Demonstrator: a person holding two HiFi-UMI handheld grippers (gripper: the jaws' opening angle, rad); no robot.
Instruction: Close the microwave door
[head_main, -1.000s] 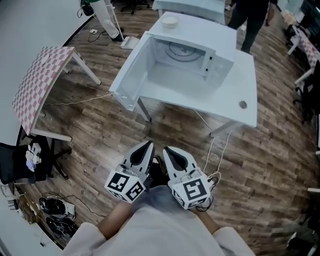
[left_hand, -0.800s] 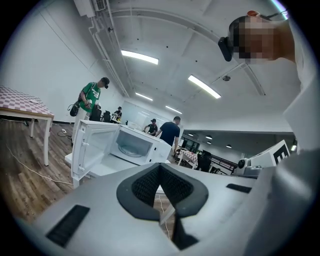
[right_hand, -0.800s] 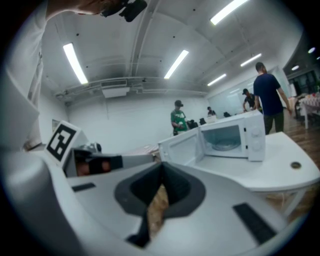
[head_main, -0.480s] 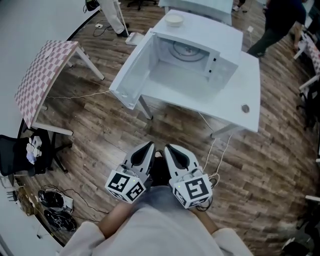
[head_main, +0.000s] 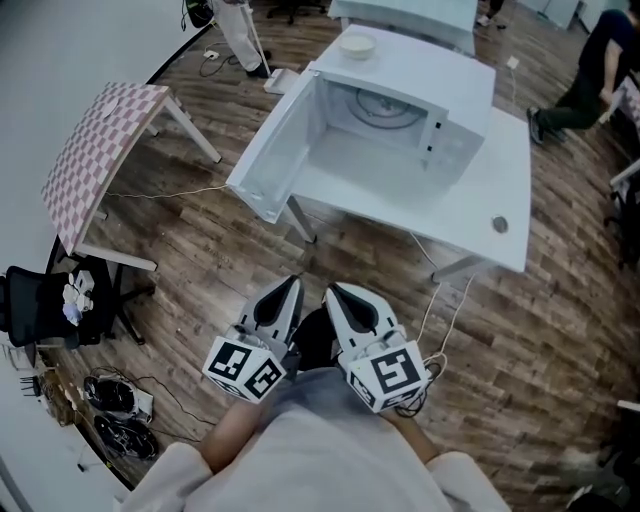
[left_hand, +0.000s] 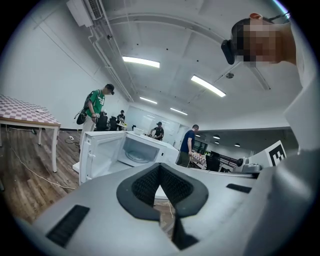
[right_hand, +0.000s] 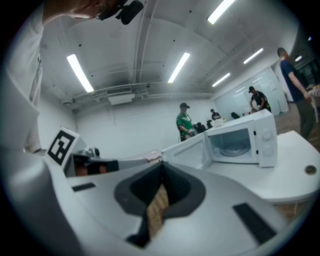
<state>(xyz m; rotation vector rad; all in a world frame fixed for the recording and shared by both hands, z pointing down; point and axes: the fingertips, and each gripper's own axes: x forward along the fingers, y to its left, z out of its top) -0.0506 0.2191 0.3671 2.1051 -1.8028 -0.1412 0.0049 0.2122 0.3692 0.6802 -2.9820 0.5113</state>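
A white microwave (head_main: 400, 120) stands on a white table (head_main: 490, 200), its door (head_main: 275, 160) swung wide open to the left and its cavity and glass turntable in sight. Both grippers are held close to the person's body, well short of the table. My left gripper (head_main: 290, 288) and right gripper (head_main: 337, 295) sit side by side over the wood floor, jaws shut with nothing in them. The left gripper view shows the microwave (left_hand: 145, 150) and its open door (left_hand: 100, 155) beyond the closed left gripper (left_hand: 159, 167). The right gripper view shows the microwave (right_hand: 245, 142) beyond the closed right gripper (right_hand: 161, 167).
A small bowl (head_main: 357, 45) rests on top of the microwave. A checkered folding table (head_main: 95, 150) stands at the left, with a black chair (head_main: 40, 310) and floor cables (head_main: 120, 420) below it. A person (head_main: 600, 60) crouches at the far right. A cord (head_main: 440, 300) hangs off the table.
Both grippers stay shut near the body. The view has shifted slightly, and the person at the back has moved to the right.
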